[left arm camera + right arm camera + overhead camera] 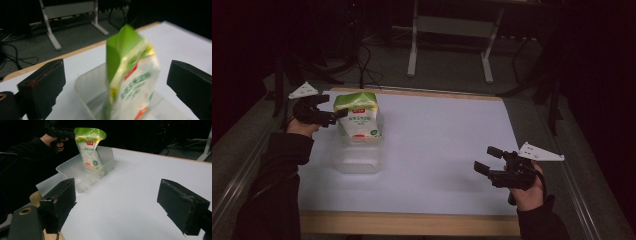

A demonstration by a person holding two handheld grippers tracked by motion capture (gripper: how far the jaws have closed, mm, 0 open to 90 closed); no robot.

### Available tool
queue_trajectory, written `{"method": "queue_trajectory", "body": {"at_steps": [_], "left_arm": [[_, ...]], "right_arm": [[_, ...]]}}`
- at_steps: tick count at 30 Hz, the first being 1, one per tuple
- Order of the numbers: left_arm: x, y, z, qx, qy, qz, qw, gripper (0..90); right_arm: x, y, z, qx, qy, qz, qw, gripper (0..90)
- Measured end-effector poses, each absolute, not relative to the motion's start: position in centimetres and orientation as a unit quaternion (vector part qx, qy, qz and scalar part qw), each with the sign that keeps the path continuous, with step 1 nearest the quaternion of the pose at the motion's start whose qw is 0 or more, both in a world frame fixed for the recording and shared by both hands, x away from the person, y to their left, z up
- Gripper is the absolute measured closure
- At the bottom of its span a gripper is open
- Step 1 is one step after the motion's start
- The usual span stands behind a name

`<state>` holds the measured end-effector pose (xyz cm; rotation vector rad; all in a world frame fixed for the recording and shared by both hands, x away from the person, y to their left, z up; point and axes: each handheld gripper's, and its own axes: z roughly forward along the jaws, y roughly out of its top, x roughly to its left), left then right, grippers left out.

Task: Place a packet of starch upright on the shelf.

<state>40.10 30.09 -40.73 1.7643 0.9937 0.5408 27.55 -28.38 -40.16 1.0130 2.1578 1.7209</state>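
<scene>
1. Jaws of the left gripper [113, 82] stand spread either side of the green-and-white plastic pouch [132, 77], not pressing; the right gripper [117, 207] gapes, nothing between.
2. The pouch stands in a clear plastic tray [357, 157]; its print is blurred, its base hidden.
3. A white tabletop [442, 150] with a wooden edge; the dim room holds a grey metal stand [452, 30].

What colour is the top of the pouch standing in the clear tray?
Green, clearest in the right gripper view: pouch, tray.
</scene>
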Motion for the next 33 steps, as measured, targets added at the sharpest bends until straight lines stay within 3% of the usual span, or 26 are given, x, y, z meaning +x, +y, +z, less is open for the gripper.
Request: {"method": "queue_trajectory", "body": {"at_steps": [11,33], "left_arm": [[36.4,29.0,-39.8,0.73,0.437,0.237,0.47,1.7],[32.8,24.8,-40.3,0.718,0.425,0.248,0.493,1.8]], "right_arm": [[27.5,-28.4,-41.0,0.345,0.735,0.575,0.099,15.3],[27.6,-27.4,-43.3,0.342,0.755,0.549,0.106,14.8]]}}
